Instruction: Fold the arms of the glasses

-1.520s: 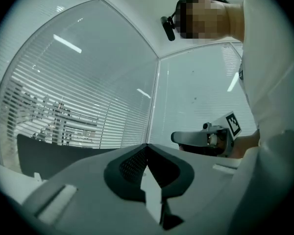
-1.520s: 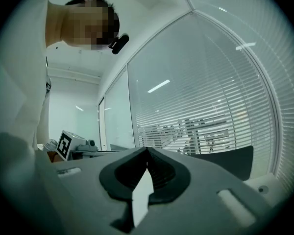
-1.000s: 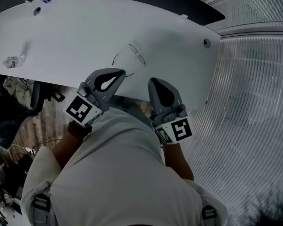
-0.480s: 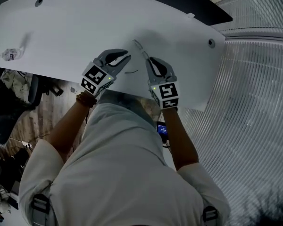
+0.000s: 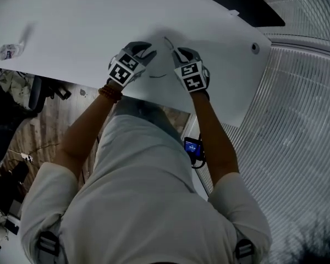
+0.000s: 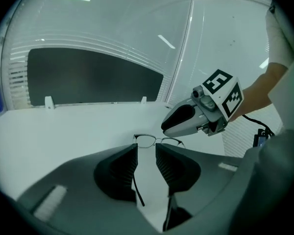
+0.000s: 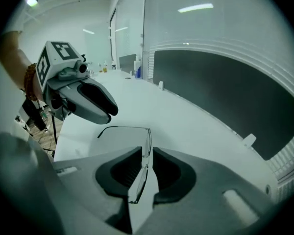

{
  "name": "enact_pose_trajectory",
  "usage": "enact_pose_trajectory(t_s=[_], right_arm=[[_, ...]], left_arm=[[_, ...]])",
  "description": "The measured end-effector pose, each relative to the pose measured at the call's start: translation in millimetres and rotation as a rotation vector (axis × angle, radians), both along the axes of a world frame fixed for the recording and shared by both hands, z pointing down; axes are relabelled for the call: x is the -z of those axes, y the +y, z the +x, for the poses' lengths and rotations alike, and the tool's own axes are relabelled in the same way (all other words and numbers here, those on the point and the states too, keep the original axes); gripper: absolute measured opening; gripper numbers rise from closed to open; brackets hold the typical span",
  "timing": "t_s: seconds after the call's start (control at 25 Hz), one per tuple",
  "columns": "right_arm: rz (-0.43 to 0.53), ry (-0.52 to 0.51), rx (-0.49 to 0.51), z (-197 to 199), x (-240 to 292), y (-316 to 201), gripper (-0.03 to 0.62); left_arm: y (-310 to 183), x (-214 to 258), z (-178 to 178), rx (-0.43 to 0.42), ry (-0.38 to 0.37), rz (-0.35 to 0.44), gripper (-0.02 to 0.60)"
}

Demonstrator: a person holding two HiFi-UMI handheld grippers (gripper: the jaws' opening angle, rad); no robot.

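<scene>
Thin dark-rimmed glasses (image 5: 168, 43) lie on the white table (image 5: 71, 32) with their arms unfolded. My left gripper (image 5: 146, 51) comes in from the left, jaws opening, and one arm (image 6: 138, 190) runs through the gap without touching the pads. The lenses (image 6: 157, 140) sit just past its tips (image 6: 146, 148). My right gripper (image 5: 180, 53) stands at the other side with its jaws apart. The front frame (image 7: 138, 180) lies edge-on between them (image 7: 147, 153), and the far arm (image 7: 122, 127) stretches left. Each gripper shows in the other's view: right gripper (image 6: 196, 116), left gripper (image 7: 83, 99).
A crumpled wrapper (image 5: 5, 50) lies far left on the table. The table's front edge (image 5: 154, 100) runs just behind both grippers. A dark panel (image 6: 88, 77) stands behind the table. Ribbed flooring (image 5: 297, 120) lies to the right. A small device (image 5: 192, 147) hangs at the person's waist.
Both grippers have come down and forward from the table's front edge to the glasses. They now flank the frame, left and right.
</scene>
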State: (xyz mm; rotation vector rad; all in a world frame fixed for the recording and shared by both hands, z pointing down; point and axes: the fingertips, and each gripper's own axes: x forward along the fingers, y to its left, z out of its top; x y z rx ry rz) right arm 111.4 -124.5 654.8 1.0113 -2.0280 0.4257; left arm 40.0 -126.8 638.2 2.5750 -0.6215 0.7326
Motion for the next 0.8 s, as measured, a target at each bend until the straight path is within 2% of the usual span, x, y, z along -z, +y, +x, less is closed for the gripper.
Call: enact_pose_trajectory(t_s=[0.32, 0.8], right_arm=[[-0.115, 0.056, 0.081, -6.6, -26.4, -3.5, 0.071], [-0.142, 0.08, 0.065, -2.7, -35.8, -5.2, 0.071]], left_arm=[[-2.0, -22.4, -6.9, 0.035, -0.028, -0.045, 0.129], [4.1, -48.0, -9.9, 0.036, -0.063, -0.09, 0.121]])
